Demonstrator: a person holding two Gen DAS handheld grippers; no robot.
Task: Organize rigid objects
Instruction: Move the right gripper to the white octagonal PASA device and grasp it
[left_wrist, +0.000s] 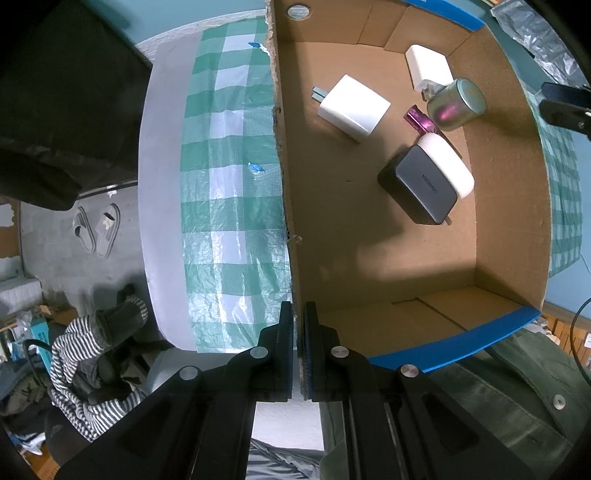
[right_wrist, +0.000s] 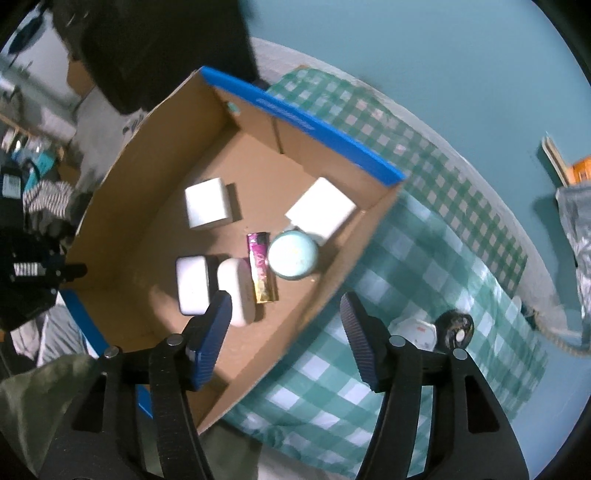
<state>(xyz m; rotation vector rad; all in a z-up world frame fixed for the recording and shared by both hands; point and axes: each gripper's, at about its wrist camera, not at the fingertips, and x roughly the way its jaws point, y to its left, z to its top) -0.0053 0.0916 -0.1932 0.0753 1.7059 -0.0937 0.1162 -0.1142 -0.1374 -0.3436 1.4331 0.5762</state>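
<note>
Six items fill the cardboard box (left_wrist: 369, 258) (left gripper (left_wrist: 298, 354) jaws pinch its wall; right gripper (right_wrist: 286, 332) jaws wide)

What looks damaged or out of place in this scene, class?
The brown cardboard box has a ragged, torn wall edge, which the left tool pinches. A dark round disc lies outside it on the green checked cloth.

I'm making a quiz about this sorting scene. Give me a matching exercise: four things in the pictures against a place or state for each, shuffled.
Things:
1. round tin
2. dark charger
3. left gripper
4. black disc

Places or states:
A. on the checked cloth, outside the box
B. clamped on the box wall
C. beside the purple tube
D. against the white oval case

Pairs: 1-C, 2-D, 3-B, 4-A
</note>
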